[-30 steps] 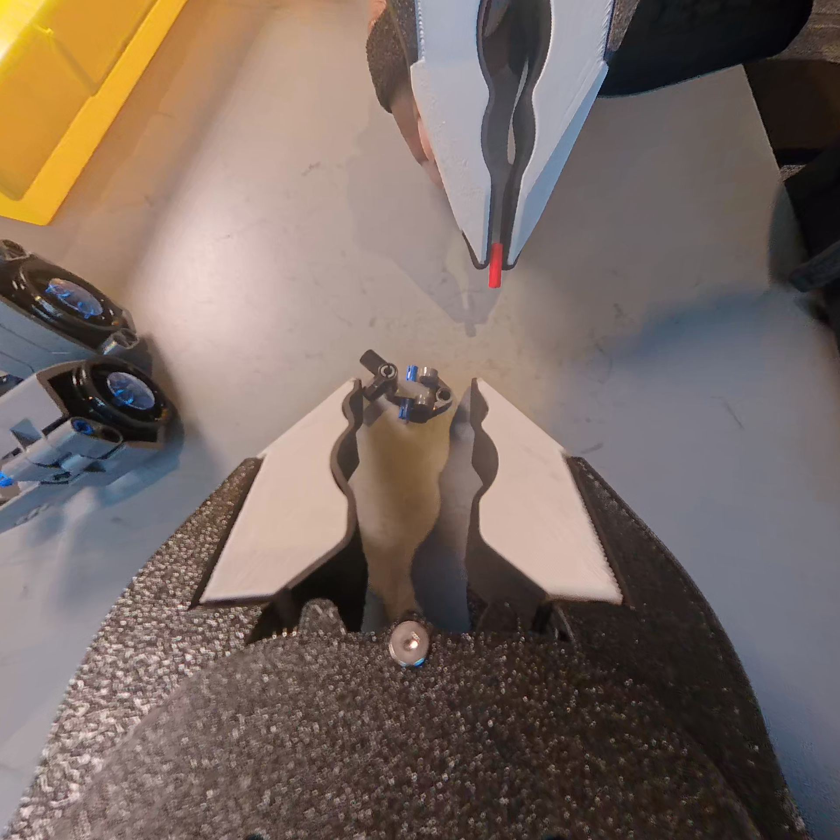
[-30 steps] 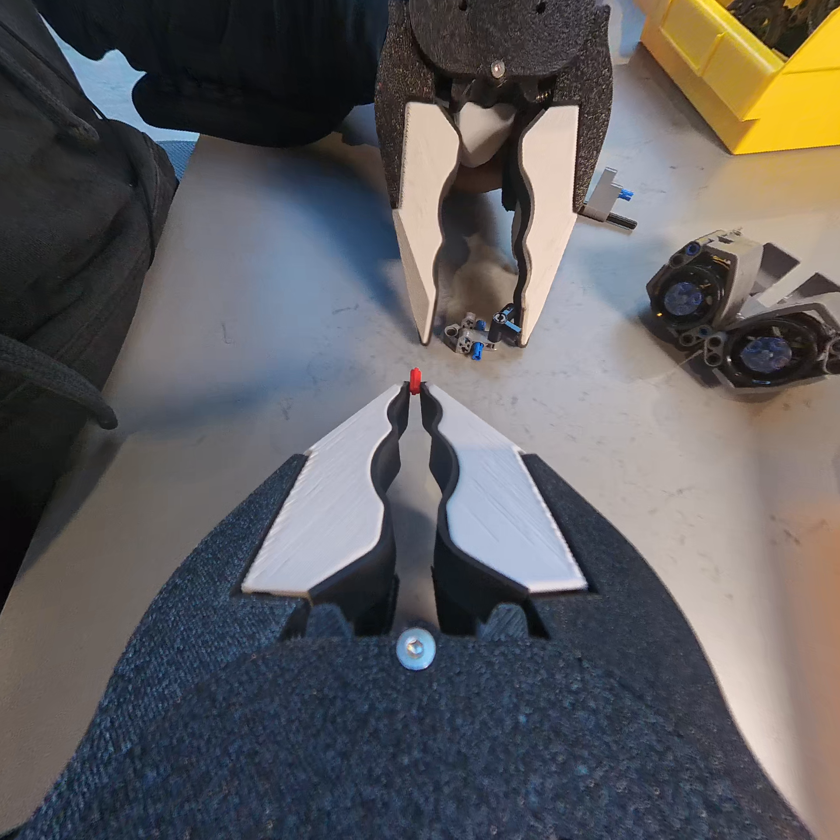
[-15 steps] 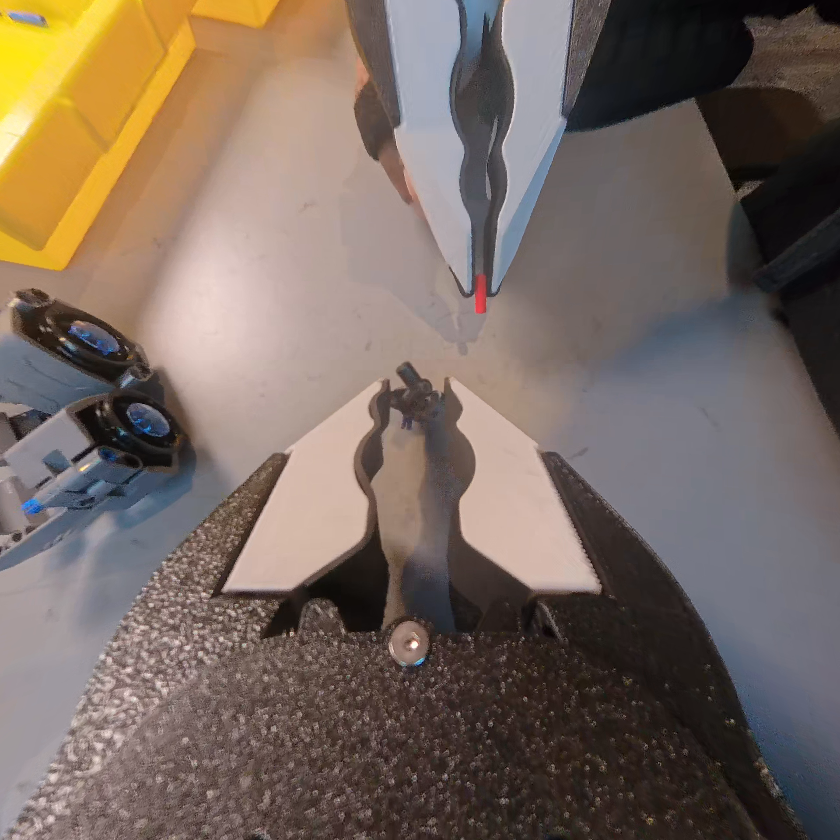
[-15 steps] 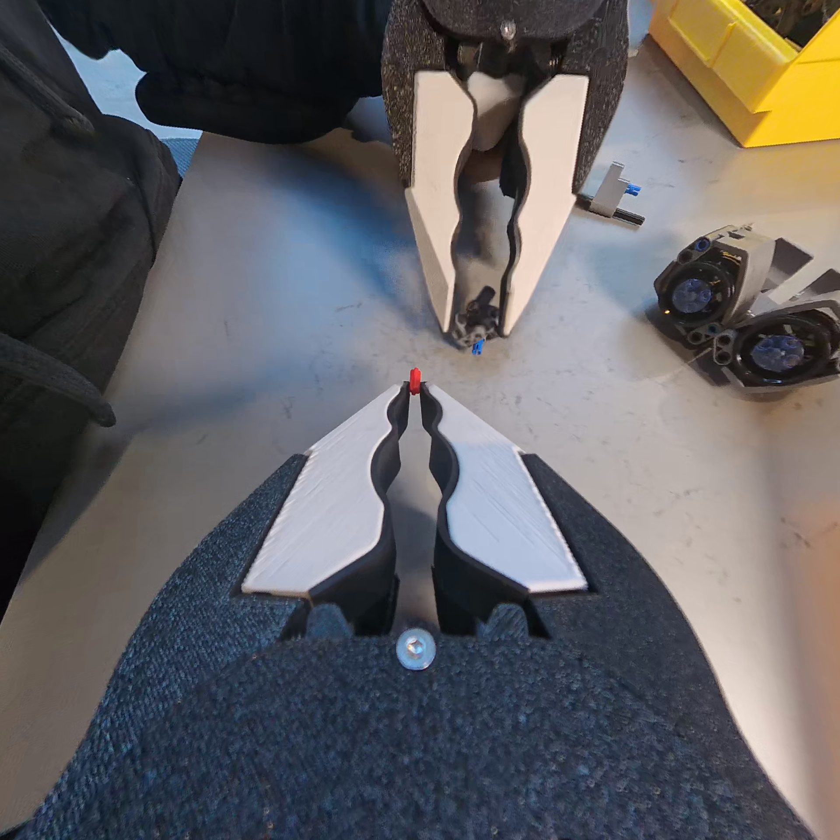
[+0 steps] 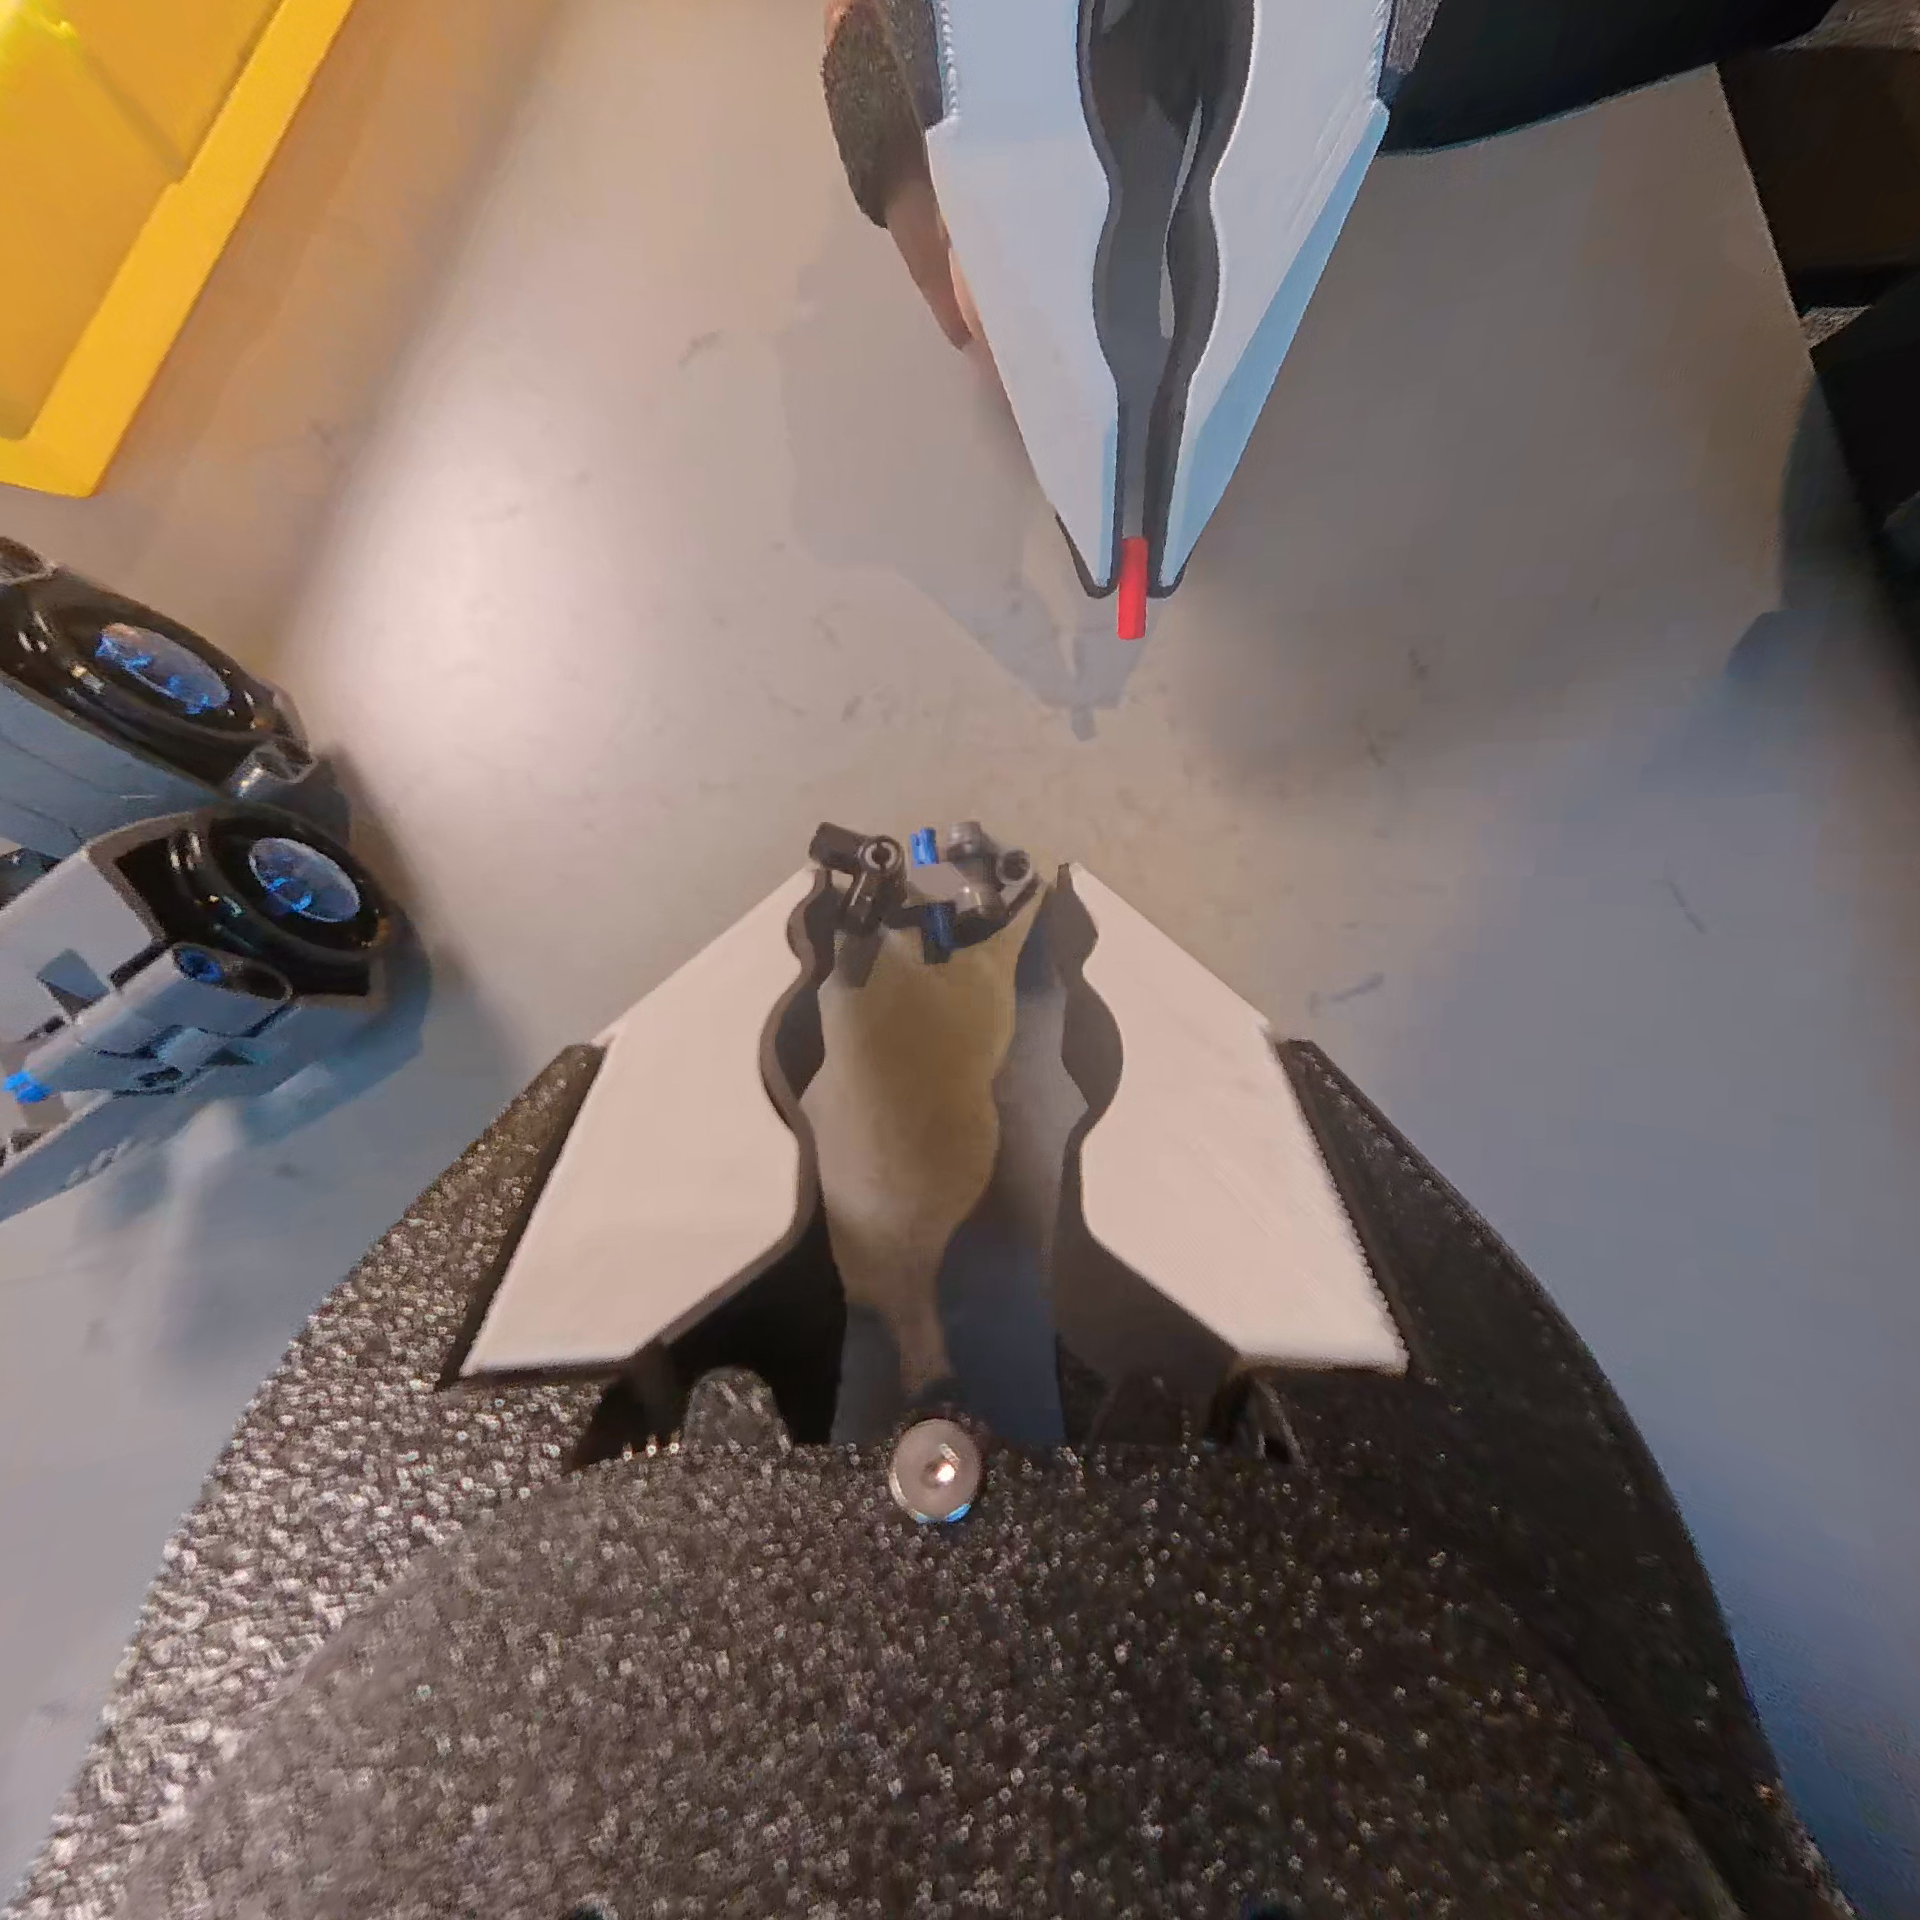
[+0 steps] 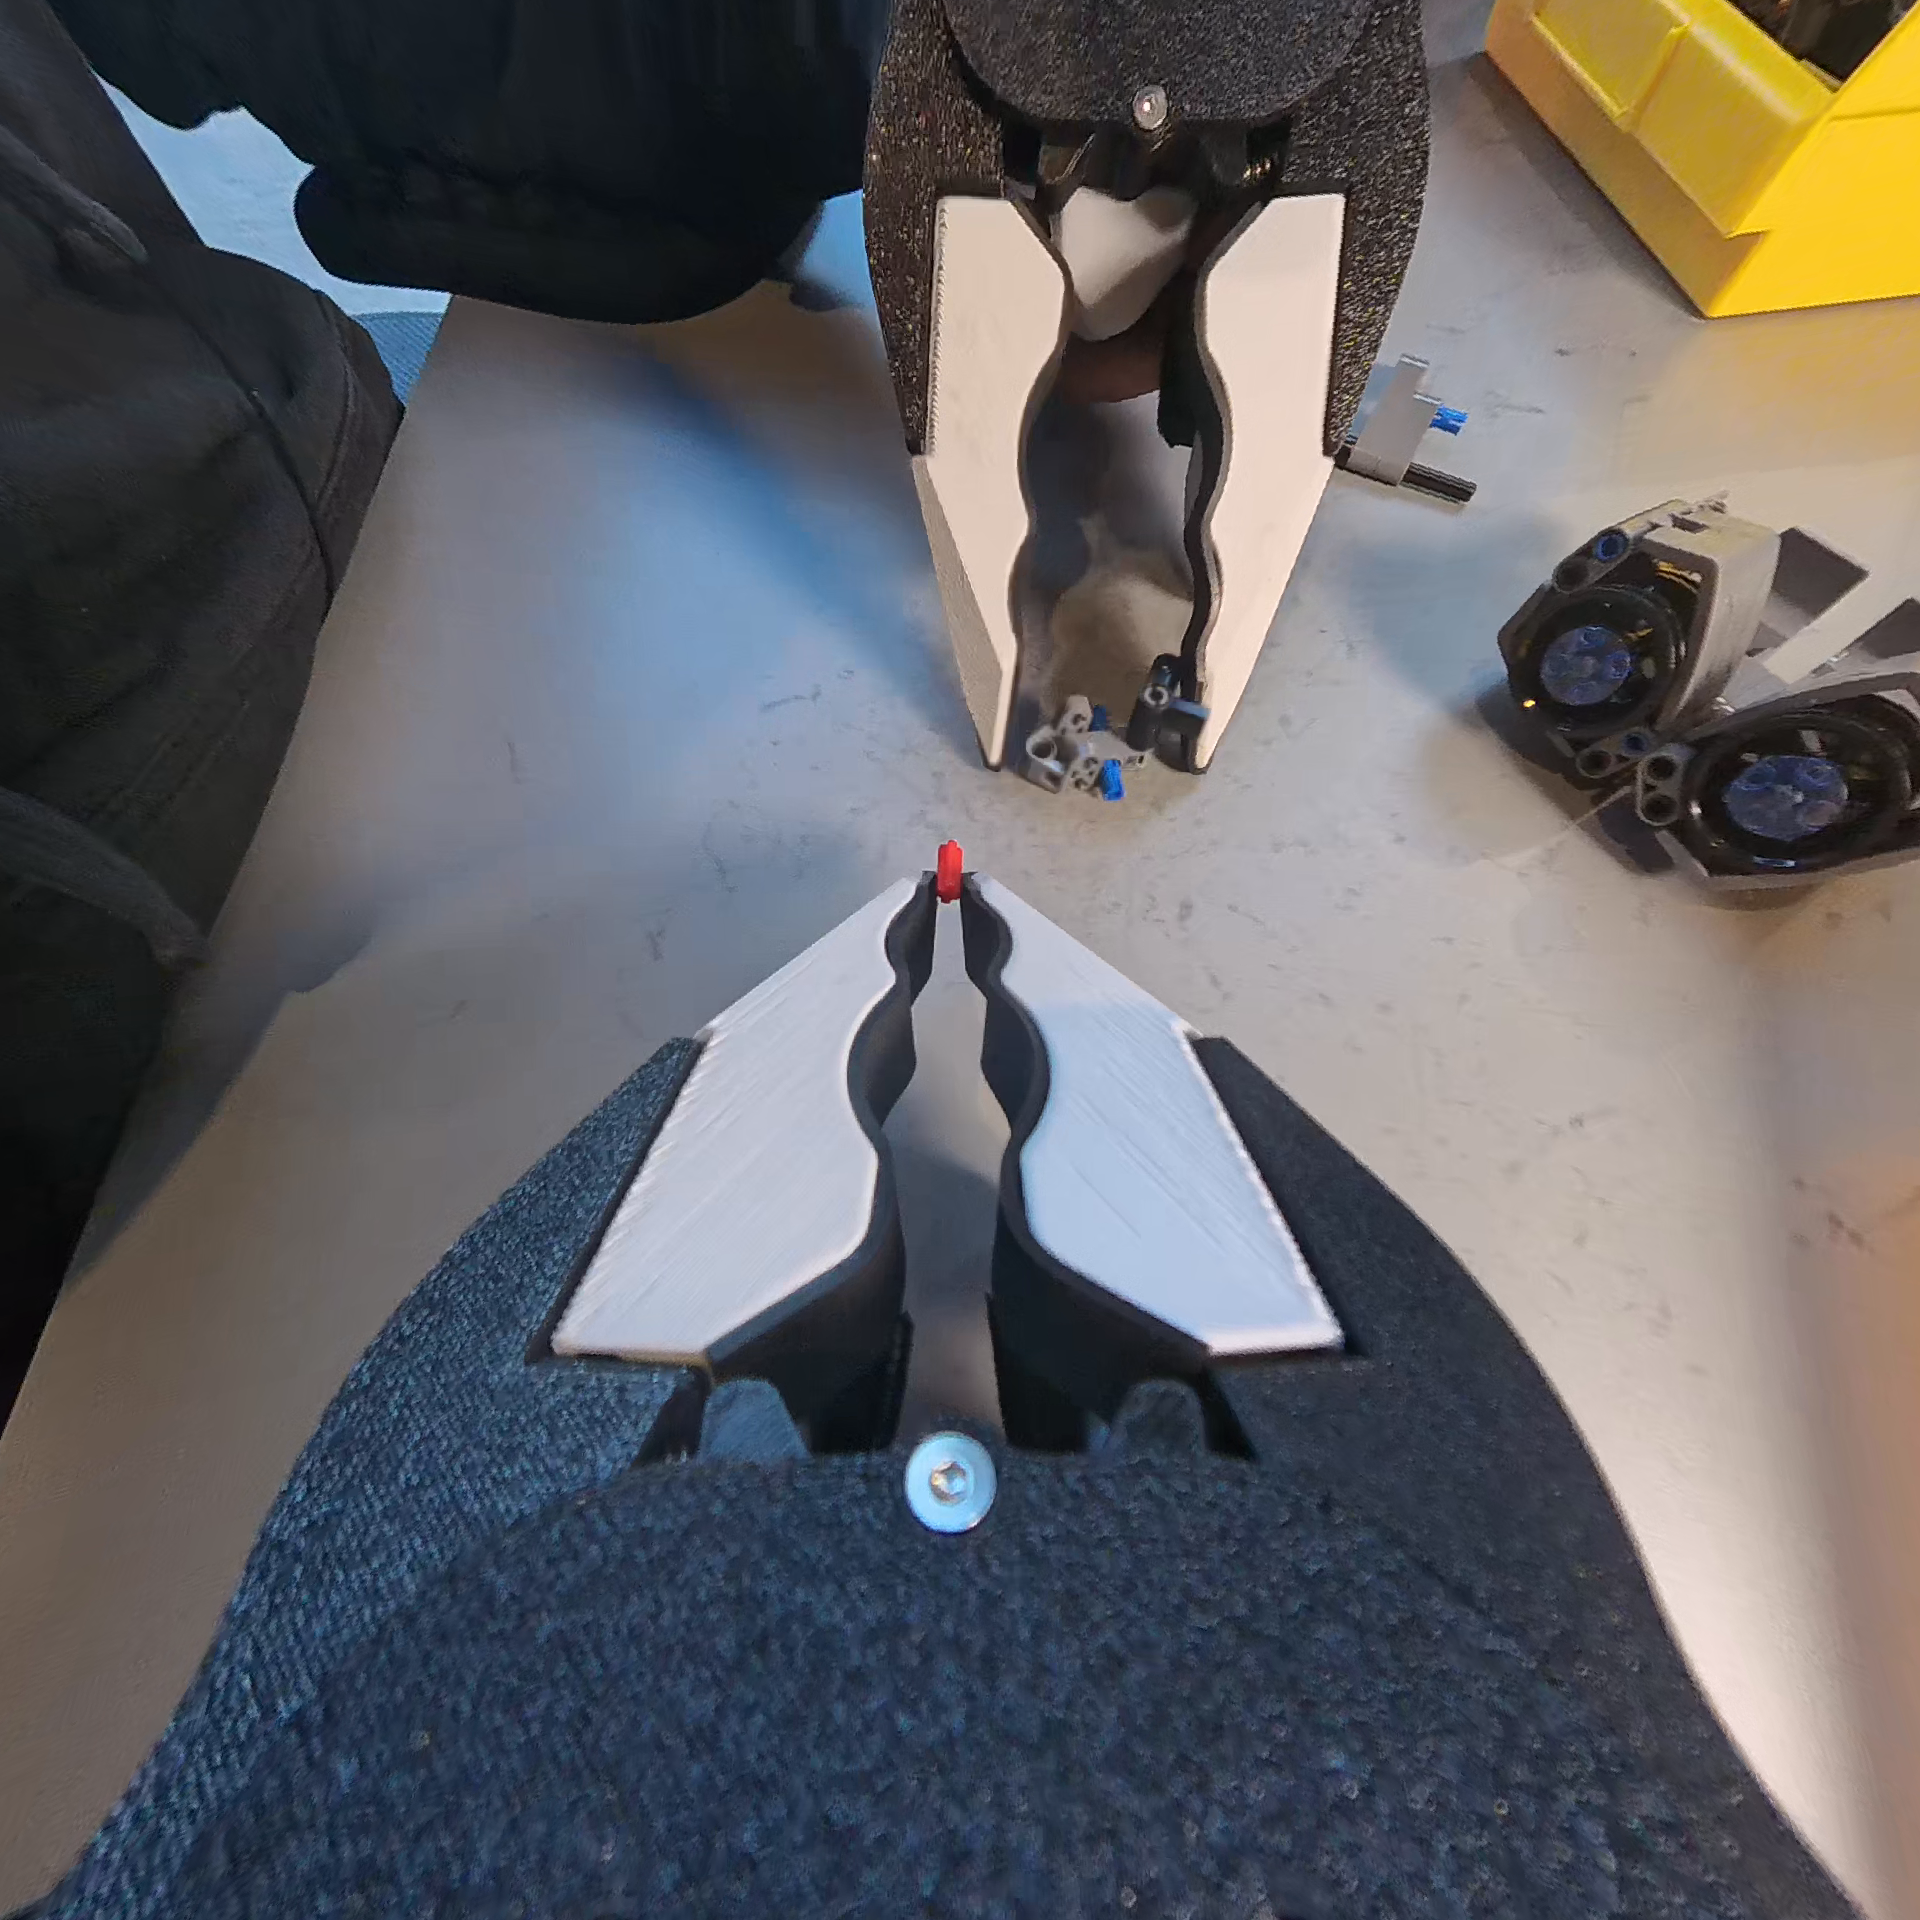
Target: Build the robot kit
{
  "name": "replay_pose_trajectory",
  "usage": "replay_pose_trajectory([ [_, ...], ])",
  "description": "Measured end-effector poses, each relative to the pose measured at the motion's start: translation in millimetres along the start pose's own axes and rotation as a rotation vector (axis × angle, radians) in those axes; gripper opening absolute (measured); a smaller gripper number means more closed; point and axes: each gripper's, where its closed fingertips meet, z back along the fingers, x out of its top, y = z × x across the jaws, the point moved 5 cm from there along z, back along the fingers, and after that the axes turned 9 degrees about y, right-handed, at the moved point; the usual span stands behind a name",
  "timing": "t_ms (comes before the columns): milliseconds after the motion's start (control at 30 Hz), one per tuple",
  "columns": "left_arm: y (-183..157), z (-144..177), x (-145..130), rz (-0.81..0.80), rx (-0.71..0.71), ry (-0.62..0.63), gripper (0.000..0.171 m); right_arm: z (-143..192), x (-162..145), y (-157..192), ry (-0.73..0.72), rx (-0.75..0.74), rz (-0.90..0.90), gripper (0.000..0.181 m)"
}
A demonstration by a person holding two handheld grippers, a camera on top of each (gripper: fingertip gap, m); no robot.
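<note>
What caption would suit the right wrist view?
Right gripper pinching a small red plastic pin, facing the open left gripper around a small grey-and-black brick assembly.

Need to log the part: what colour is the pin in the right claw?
Red pin, clearest in the left wrist view.

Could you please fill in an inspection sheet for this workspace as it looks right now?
Surface: grey table, scuffed.
Job's things: red pin; small grey-black-blue part cluster lying on the table.
Clutter: two grey-black wheel housings; grey piece with blue pin; yellow bin.
Grippers: right gripper shut on the red pin; left gripper open, fingertips either side of the cluster.
Cables: nothing seen.
Surroundings: dark clothing at the table edge.
</note>
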Motion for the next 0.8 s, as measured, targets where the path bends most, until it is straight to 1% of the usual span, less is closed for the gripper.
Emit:
replay_pose_trajectory([
  [100, -1.0, 2.2, -0.2, 0.012, -0.018, -0.02, 0.046, -0.1, -0.1, -0.2, 0.0, 0.004, -0.004, 0.003],
  [167, -0.5, 1.8, -1.0, 0.01, -0.016, -0.012, 0.046, -0.3, -0.1, -0.4, 0.001, 0.007, -0.007, 0.003],
  [400, 1.6, -1.7, 1.8, -0.001, 0.026, 0.021, 0.037, -1.0, -0.4, -0.5, 0.006, 0.004, -0.007, 0.003],
  [800, -1.1, -2.2, 1.0, -0.009, 0.023, -0.003, 0.031, -4.2, 4.0, -9.0, 0.0, -0.071, -0.022, 0.003],
])
